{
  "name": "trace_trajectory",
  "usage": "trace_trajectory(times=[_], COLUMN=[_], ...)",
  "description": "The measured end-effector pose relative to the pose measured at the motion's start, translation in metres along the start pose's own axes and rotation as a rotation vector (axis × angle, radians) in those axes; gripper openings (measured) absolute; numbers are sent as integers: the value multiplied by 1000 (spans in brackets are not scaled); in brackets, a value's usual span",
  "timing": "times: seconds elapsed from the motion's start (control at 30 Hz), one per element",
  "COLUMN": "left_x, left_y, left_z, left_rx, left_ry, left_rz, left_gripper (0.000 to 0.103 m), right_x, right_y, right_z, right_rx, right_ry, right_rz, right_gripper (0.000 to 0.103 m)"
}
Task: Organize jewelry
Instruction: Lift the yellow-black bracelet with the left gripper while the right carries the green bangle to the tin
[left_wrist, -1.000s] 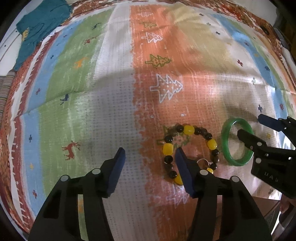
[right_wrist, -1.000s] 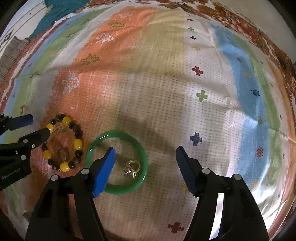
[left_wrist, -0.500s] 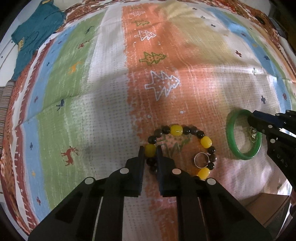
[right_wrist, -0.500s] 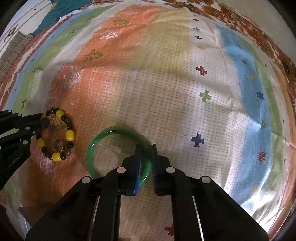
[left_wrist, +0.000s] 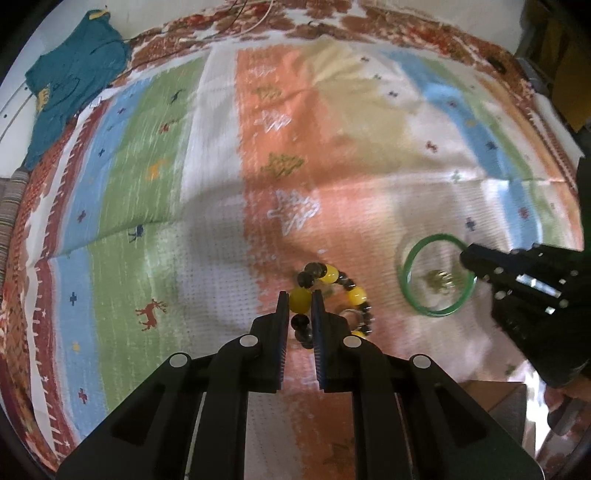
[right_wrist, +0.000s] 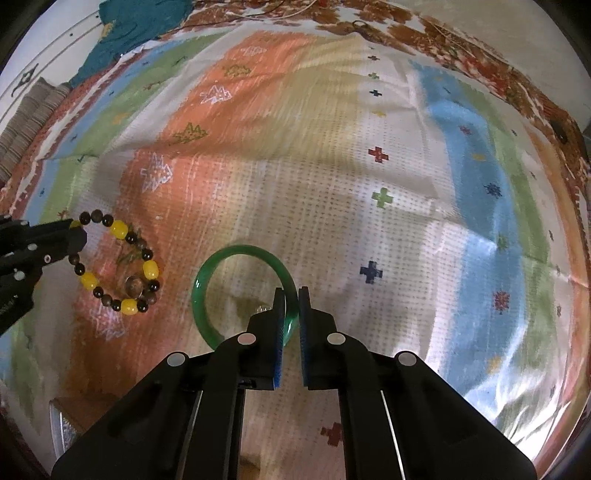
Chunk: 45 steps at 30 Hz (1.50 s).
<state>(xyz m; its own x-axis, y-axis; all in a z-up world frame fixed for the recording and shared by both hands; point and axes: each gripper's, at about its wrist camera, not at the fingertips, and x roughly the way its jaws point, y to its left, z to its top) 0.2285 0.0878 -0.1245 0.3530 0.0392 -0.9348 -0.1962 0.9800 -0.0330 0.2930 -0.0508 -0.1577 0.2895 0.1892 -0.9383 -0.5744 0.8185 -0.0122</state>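
A: Left gripper (left_wrist: 299, 300): fingers clenched on a yellow bead of the beaded bracelet (left_wrist: 334, 301). Bead sits squarely between the two pads; a dark bead shows just below it in the gap.

B: Confirmed from the right wrist view. Bracelet (right_wrist: 116, 262) lies as a loop of yellow and dark beads on the orange stripe of the striped cloth (right_wrist: 369, 184). The left gripper reaches it from the left edge, tips at the loop's upper left.

A: Small ring (left_wrist: 349, 315) visible beside the bracelet's lower beads, just right of the left fingers. Whether it is touching the beads cannot be told.

B: In the right view the ring (right_wrist: 133, 285) appears inside the loop, near its lower side.

A: Right gripper (right_wrist: 291, 295): fingers closed on the right side of the green bangle (right_wrist: 236, 254), the band pinched between the pads.

B: Bangle (left_wrist: 436, 277) is near the bracelet, to its right, apart from it. A small metal piece (left_wrist: 439, 280) sits inside the bangle; blurred, type unclear.

A: Whether bangle or bracelet is lifted clear of the cloth cannot be told.

B: Teal garment (left_wrist: 74, 81) at the far left corner, well apart from the jewelry.
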Motion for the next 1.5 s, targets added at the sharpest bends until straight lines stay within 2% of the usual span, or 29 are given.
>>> trace_trajectory(times=[0.4, 0.73, 1.5], left_x=[-19, -41, -91], left_y=[-7, -10, -41], left_z=[2, 2, -15], left_rx=[20, 22, 60], left_ry=[-47, -91, -170], left_rz=[-23, -48, -100], left_gripper=[11, 11, 11], right_x=[-35, -44, -83], right_y=[-11, -16, -6], right_z=[-5, -10, -34], right_rx=[46, 66, 56], right_ry=[-64, -73, -136], right_rz=[10, 17, 30], right_gripper=[8, 8, 8])
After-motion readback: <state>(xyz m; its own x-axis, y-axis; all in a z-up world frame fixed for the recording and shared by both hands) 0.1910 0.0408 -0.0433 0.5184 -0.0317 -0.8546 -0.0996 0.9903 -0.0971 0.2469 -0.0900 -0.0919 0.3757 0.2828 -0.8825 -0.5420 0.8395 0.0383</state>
